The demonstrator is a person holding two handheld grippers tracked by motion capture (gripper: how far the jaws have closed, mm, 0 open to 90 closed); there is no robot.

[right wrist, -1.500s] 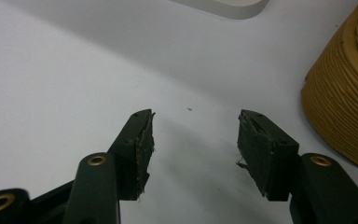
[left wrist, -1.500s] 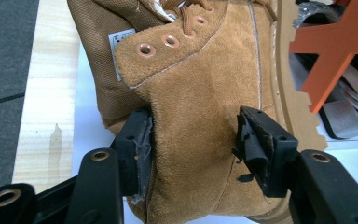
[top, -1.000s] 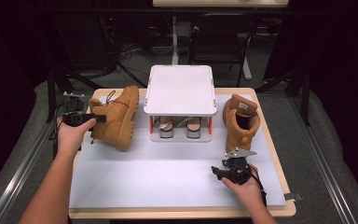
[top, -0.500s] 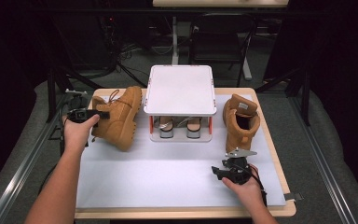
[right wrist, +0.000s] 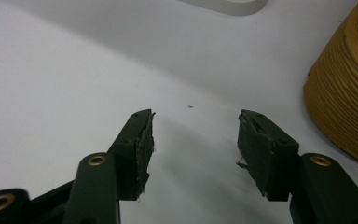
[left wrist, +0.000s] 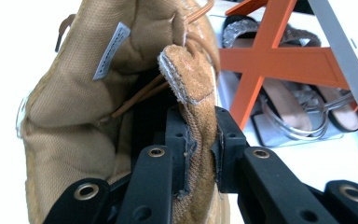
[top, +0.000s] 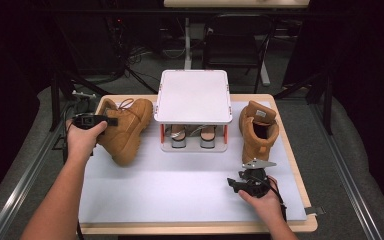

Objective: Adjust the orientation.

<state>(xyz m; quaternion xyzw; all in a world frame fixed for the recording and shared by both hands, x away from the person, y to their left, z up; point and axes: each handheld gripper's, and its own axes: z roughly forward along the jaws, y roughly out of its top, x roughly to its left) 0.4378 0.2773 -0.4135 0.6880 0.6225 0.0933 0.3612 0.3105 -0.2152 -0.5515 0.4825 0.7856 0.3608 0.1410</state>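
You are only at the beginning: both boots are on the table, the left boot [top: 126, 129] just left of the rack [top: 193, 96], the right boot [top: 258, 127] just right of it. Your left tool [left wrist: 199, 149] has just been closing and now clamps the left boot's collar. Your right tool [right wrist: 193, 149], near the right boot, is released and holds nothing.

I can't read any text, brand or number from here. A small grey label [left wrist: 112, 51] is sewn inside the collar of the left boot [left wrist: 98, 107], and a pale tag [top: 262, 114] sits on the right boot's [top: 258, 131] tongue; both are too blurred to read.
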